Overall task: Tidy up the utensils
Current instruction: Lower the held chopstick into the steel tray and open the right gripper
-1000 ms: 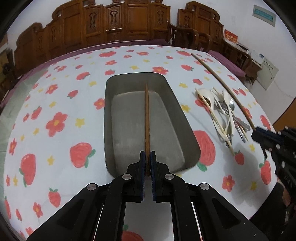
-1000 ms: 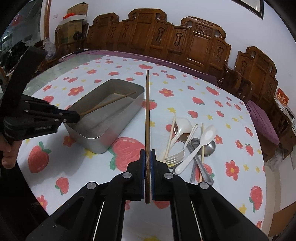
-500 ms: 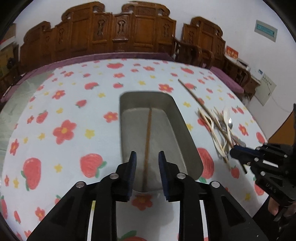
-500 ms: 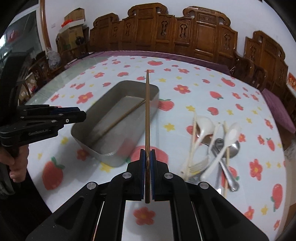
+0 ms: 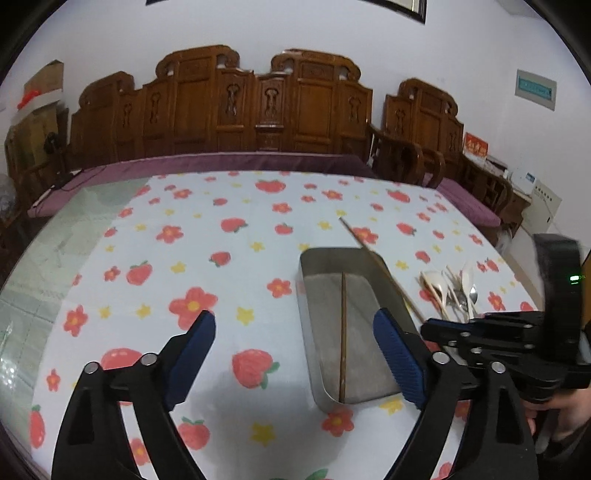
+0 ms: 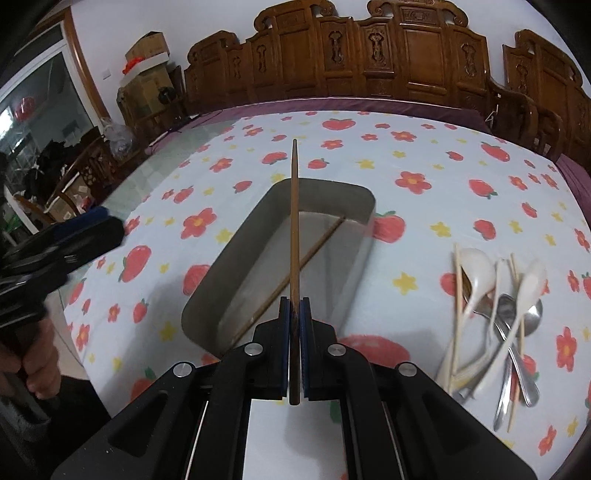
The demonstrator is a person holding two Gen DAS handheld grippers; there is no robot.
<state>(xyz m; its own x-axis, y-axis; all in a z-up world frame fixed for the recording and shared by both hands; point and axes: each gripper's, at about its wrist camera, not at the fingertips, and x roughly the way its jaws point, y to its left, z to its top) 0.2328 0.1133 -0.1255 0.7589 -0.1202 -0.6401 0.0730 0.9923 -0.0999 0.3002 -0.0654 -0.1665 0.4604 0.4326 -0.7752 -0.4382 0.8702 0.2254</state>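
The right claw grips a long brown wooden chopstick above the rectangular grey metal tray. The left claw gapes wide, holding nothing. A matching chopstick lies inside the tray.

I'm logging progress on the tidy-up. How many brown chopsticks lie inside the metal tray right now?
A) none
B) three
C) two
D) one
D: one brown chopstick lies in the metal tray; the second chopstick is clamped in the right gripper above it.

Carved wooden chairs line a plain white wall. Cardboard boxes stacked in the left corner.
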